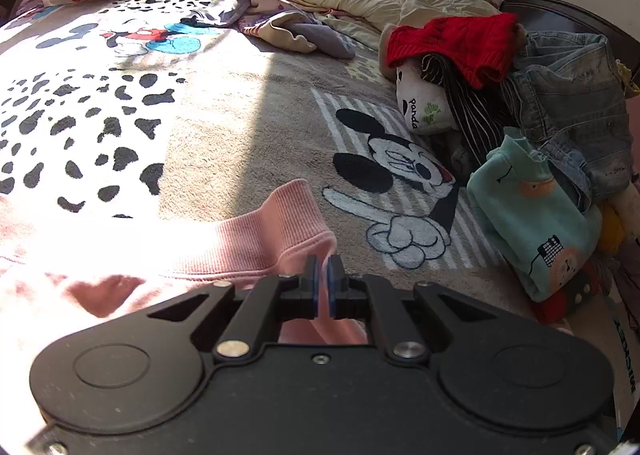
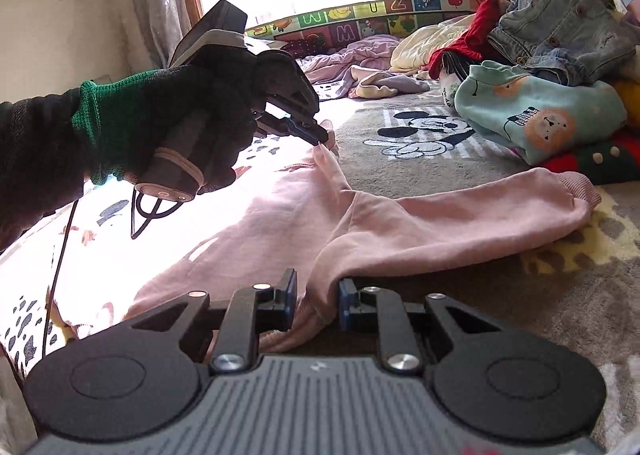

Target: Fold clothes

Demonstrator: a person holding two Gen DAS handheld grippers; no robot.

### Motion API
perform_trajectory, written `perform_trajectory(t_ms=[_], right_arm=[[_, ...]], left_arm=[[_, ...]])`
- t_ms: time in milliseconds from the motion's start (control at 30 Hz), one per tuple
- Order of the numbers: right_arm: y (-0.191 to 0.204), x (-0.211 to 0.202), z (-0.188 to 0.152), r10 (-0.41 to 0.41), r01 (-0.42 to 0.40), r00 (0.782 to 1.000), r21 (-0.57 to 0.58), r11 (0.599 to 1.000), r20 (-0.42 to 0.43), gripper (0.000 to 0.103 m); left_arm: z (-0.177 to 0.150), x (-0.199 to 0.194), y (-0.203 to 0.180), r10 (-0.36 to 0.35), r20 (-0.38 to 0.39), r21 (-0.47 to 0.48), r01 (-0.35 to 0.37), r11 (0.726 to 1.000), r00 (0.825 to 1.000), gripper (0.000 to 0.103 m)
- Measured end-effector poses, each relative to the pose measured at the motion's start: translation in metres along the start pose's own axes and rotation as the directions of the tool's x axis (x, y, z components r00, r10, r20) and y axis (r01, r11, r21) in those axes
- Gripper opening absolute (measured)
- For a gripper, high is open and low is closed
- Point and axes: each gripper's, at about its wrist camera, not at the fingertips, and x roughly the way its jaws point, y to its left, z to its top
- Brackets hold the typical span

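Both hand-held grippers on pink sweatshirt (image 2: pixel 280 215) | left (image 1: pixel 325 275) pinched | right (image 2: pixel 318 297) straddling fold

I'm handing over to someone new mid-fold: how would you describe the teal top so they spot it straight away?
Start at the bed blanket with the cartoon mouse print, then look to the heap of clothes along its right edge. The teal top lies at the front of that heap, below the denim jacket. It is the only mint-coloured piece there, printed with orange lion faces.
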Motion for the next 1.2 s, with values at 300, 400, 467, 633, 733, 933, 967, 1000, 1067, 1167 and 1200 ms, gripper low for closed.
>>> perform_trajectory(t_ms=[300,400,467,633,733,933,967,1000,1067,1167,1200], right_arm=[[0.032,-0.002,0.001,-0.008,0.013,1.0,-0.21,0.978,0.024,0.013],[0.05,-0.002,0.002,0.009,0.003,0.999,-0.289,0.957,0.038,0.013],[0.058,0.001,0.001,0.012,-0.001,0.999,-0.327,0.945,0.032,0.013],[0.06,0.007,-0.003,0.009,-0.004,1.0,-0.338,0.941,0.013,0.013],[0.065,0.01,-0.002,0.009,-0.002,1.0,-0.353,0.935,0.016,0.013],[0.066,0.003,0.001,-0.003,0.022,0.998,-0.35,0.937,0.056,0.013],[0.066,0.002,0.001,-0.006,0.027,0.998,-0.352,0.935,0.061,0.013],[0.066,0.002,0.002,-0.005,0.027,0.998,-0.352,0.936,0.062,0.013],[0.065,0.001,0.003,0.001,0.021,0.998,-0.35,0.937,0.062,0.013],[0.069,0.004,0.004,0.028,-0.009,0.998,-0.342,0.94,0.053,0.013],[0.072,0.005,0.004,0.039,-0.019,0.998,-0.349,0.937,0.049,0.013]], left_arm=[[0.015,0.004,0.029,-0.032,0.006,-0.037,0.032,0.999,0.999,0.003],[0.017,0.005,0.037,-0.028,-0.009,-0.039,0.028,0.999,1.0,0.002],[0.017,0.001,0.038,-0.058,-0.023,-0.041,0.057,0.998,0.998,0.003],[0.007,-0.005,0.009,-0.099,-0.051,0.064,0.102,0.993,0.994,0.046],[-0.001,0.003,-0.012,-0.064,-0.092,0.17,0.079,0.982,0.994,0.044],[-0.022,0.025,-0.024,0.028,-0.129,0.301,0.012,0.953,0.991,0.005],[-0.022,0.021,-0.02,0.021,-0.115,0.279,0.012,0.96,0.993,0.003],[-0.021,0.018,-0.016,0.015,-0.101,0.257,0.012,0.966,0.995,0.003],[-0.02,0.006,-0.007,0.002,-0.067,0.222,0.012,0.975,0.998,0.002],[-0.019,-0.008,0.008,-0.005,-0.034,0.183,0.011,0.983,0.999,0.002],[-0.019,-0.009,0.012,-0.005,-0.032,0.172,0.011,0.985,0.999,0.002]])
